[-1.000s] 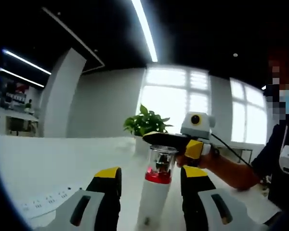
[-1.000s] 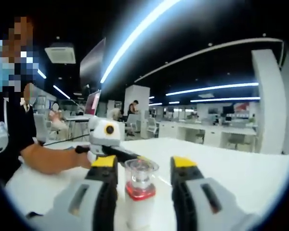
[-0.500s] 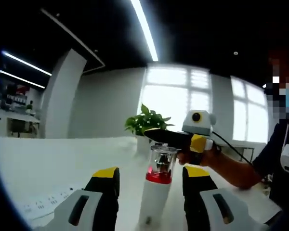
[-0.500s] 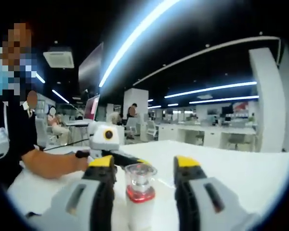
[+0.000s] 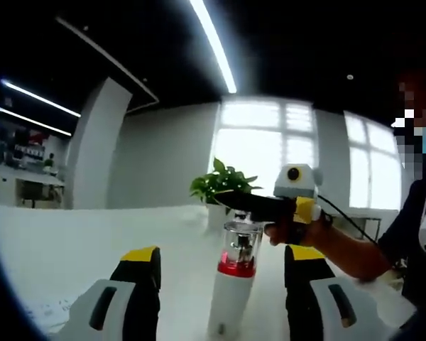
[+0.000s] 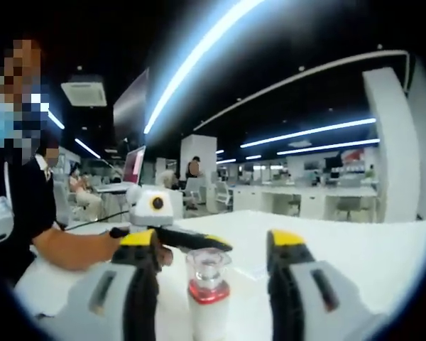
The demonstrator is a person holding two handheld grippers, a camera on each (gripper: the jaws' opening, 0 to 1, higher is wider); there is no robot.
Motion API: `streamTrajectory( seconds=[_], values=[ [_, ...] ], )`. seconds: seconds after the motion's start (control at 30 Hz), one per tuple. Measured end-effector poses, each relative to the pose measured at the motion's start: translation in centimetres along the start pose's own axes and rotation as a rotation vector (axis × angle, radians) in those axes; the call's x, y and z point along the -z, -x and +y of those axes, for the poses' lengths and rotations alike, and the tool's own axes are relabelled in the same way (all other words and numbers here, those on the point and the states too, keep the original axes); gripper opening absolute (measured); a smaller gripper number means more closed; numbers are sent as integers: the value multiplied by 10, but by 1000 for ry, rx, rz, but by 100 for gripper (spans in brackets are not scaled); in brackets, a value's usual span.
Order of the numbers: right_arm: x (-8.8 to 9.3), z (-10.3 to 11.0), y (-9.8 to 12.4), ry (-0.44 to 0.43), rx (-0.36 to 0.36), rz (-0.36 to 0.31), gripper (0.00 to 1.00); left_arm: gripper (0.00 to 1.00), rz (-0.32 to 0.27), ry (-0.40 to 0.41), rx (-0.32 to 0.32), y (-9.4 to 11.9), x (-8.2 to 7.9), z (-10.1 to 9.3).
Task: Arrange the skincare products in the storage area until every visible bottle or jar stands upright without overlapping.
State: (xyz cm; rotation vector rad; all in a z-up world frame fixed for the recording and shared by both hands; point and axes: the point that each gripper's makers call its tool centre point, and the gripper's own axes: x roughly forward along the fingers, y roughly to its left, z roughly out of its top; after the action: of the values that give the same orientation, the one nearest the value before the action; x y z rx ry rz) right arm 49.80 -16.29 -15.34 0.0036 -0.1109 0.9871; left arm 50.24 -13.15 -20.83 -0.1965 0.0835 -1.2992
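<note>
**Between two open grippers, one bottle upright**

On a white table [image 5: 71, 241] stands a white bottle [image 5: 229, 298] with a red collar and clear cap, upright. It sits between the jaws of the left gripper [image 5: 221, 264], which are spread apart and not touching it. The right gripper [image 6: 218, 245] also frames the bottle, jaws wide, gripping nothing. No label text can be read on the bottle. A potted plant [image 5: 223, 186] stands behind. A person's hand [image 5: 292, 231] holds the far gripper.
</note>
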Motion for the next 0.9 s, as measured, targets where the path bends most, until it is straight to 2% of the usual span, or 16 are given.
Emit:
streamTrajectory(
  seconds=[0.2, 0.37, 0.53, 0.67, 0.73, 0.9],
  values=[
    [-6, 4, 2, -11, -16, -8, 76, 82, -20, 2, -12, 0, -5, -4],
    [-5, 11, 3, -17, -40, 17, 84, 91, -28, -6, -38, 3, -7, -4],
    [-4, 17, 8, -19, -69, 41, 96, 95, -43, 1, -42, 6, -11, -7],
    [3, 21, 14, -19, -92, 91, 100, 99, -44, 0, -40, 6, -9, -11],
    [9, 25, 16, -24, -112, 124, 100, 99, -21, -2, -44, 7, -4, -12],
    [24, 36, 20, -19, -144, 217, 100, 99, -6, -1, -49, 9, -1, -13]
  ],
)
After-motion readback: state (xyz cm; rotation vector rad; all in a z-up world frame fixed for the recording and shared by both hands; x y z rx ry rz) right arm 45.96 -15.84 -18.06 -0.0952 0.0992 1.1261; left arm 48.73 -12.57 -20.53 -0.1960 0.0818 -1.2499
